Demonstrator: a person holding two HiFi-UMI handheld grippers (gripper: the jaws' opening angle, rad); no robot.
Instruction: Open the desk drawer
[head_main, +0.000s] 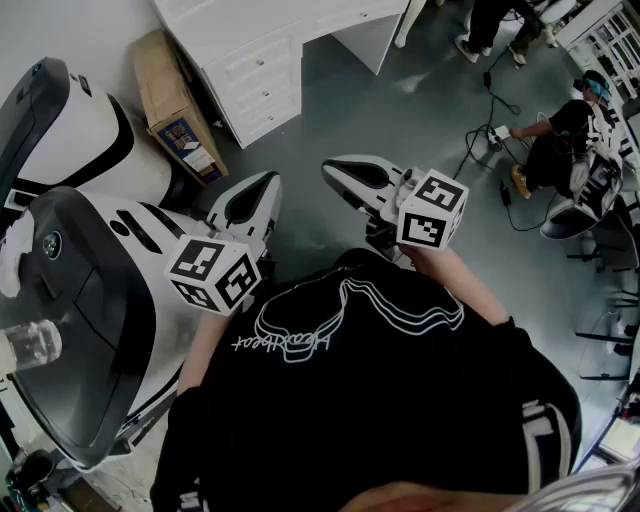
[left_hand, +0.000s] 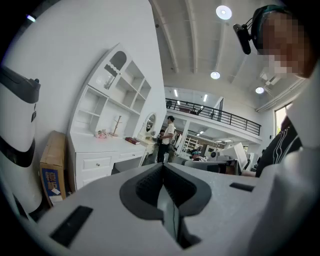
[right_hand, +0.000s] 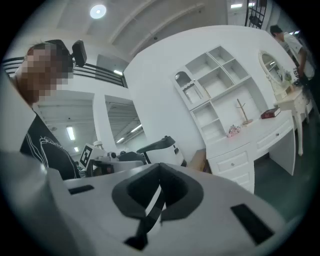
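Note:
The white desk (head_main: 215, 25) stands at the top of the head view, its stack of drawers (head_main: 262, 85) shut, each with a small knob. The drawers also show in the left gripper view (left_hand: 97, 162) and the right gripper view (right_hand: 232, 162), far off. The person holds both grippers at chest height, well short of the desk. My left gripper (head_main: 262, 185) is shut with nothing in it (left_hand: 163, 167). My right gripper (head_main: 335, 170) is shut and empty too (right_hand: 160, 170). Both point roughly level toward the desk side of the room.
A cardboard box (head_main: 175, 105) leans beside the desk's left end. A big white and black machine (head_main: 80, 250) fills the left. Grey floor (head_main: 400, 110) lies between me and the desk. A crouching person (head_main: 565, 135) and cables (head_main: 490, 110) are at the far right.

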